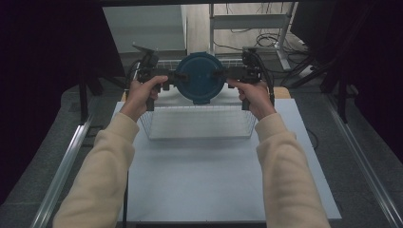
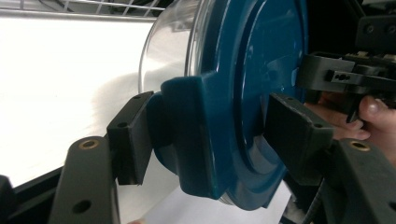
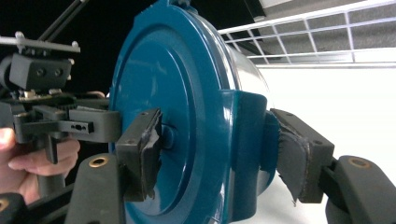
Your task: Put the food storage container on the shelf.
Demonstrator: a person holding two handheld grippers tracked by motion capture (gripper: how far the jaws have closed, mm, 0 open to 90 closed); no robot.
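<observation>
Dim room, dark curtains at the sides; pale grey table (image 1: 228, 180) carrying a white wire-mesh basket (image 1: 197, 124). Round clear container with a dark blue clip-on lid (image 1: 201, 77) is held in the air above the basket's far edge, tipped on its side, lid facing the person. Left gripper (image 1: 167, 80) and right gripper (image 1: 234, 76) each pinch an opposite lid clip, jaws pressed on lid face and container side. Two-sided grip likely steadies it for lowering into the basket.

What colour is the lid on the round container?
Dark teal blue lid, clearest in the right gripper view.
</observation>
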